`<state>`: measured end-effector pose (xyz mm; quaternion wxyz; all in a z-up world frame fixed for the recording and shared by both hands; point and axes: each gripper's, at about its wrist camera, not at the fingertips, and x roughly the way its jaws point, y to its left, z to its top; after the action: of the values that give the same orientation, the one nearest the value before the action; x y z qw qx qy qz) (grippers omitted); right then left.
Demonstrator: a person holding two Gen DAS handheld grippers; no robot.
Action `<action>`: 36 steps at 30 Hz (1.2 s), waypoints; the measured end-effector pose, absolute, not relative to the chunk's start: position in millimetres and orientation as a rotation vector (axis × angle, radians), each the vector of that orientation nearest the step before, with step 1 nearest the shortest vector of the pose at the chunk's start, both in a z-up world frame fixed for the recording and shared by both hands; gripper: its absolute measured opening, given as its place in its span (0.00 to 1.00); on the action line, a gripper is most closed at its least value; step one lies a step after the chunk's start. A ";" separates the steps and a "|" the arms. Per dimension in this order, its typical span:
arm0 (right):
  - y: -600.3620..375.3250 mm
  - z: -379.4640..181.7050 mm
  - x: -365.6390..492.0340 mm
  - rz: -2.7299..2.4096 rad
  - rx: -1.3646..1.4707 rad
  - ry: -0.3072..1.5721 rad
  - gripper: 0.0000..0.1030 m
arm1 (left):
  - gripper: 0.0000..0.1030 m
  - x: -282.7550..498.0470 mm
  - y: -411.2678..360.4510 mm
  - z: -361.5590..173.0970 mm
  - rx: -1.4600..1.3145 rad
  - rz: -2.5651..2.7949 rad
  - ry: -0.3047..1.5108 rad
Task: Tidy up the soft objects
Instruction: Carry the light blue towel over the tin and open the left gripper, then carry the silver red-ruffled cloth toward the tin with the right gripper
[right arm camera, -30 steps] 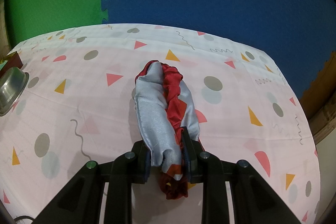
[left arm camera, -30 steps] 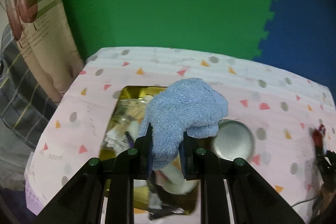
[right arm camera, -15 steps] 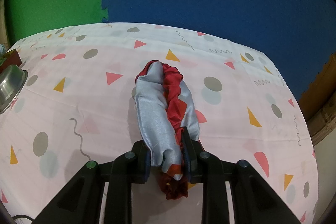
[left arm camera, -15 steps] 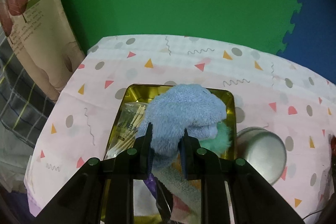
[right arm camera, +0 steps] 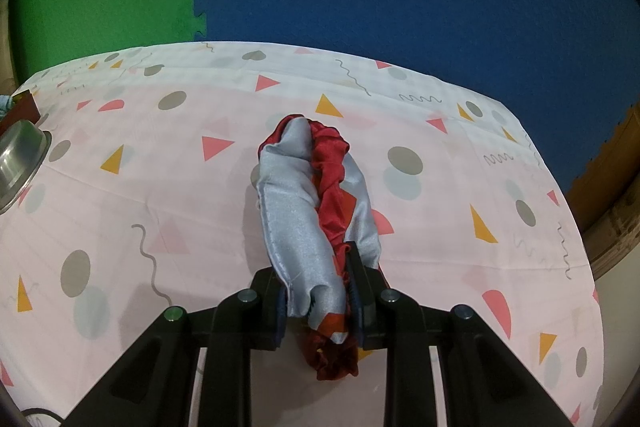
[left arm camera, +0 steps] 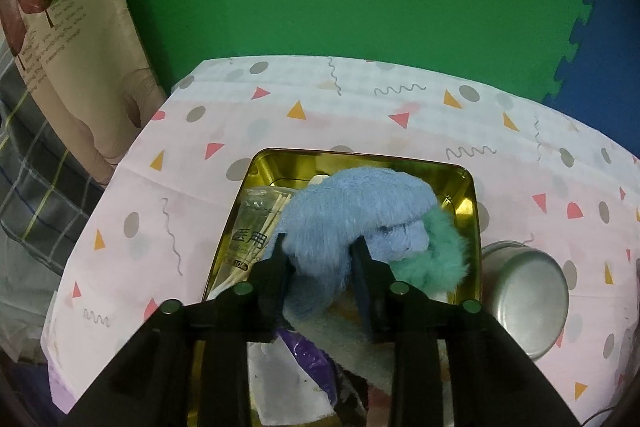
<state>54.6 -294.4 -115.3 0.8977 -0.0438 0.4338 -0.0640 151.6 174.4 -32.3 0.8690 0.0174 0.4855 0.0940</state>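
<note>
A fluffy blue cloth lies over the contents of a gold tin in the left wrist view. My left gripper points down into the tin; its jaws are opening, with the blue cloth still between them and touching both pads. A green fluffy piece sits beside it in the tin. In the right wrist view my right gripper is shut on a rolled red and grey satin cloth, which rests on the patterned tablecloth.
The tin also holds a clear packet of sticks and other cloths and wrappers. A steel bowl stands right of the tin, and that steel bowl also shows at the right view's left edge. Green and blue foam mats lie beyond the table.
The left gripper came down over the tin with the blue cloth, which now rests on the contents, and its fingers stand slightly wider apart. The right gripper and satin cloth kept still.
</note>
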 end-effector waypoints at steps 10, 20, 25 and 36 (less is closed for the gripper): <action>-294.6 -115.6 54.8 -0.134 -0.094 0.899 0.25 | 0.38 124.8 181.0 -8.4 0.019 0.217 0.949; -294.5 -115.9 54.9 -0.134 -0.094 0.898 0.25 | 0.52 64.1 193.7 1.8 0.024 0.300 0.863; -295.1 -115.5 54.3 -0.130 -0.086 0.895 0.25 | 0.53 39.1 196.4 -5.9 0.044 0.343 0.851; -295.6 -109.2 53.0 -0.143 -0.033 0.911 0.23 | 0.59 8.4 202.9 -23.8 0.041 0.399 0.834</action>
<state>53.0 -295.6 -109.2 0.8956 -0.0159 0.4393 -0.0689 8.4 202.9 -23.8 0.8948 0.0197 0.4024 0.1925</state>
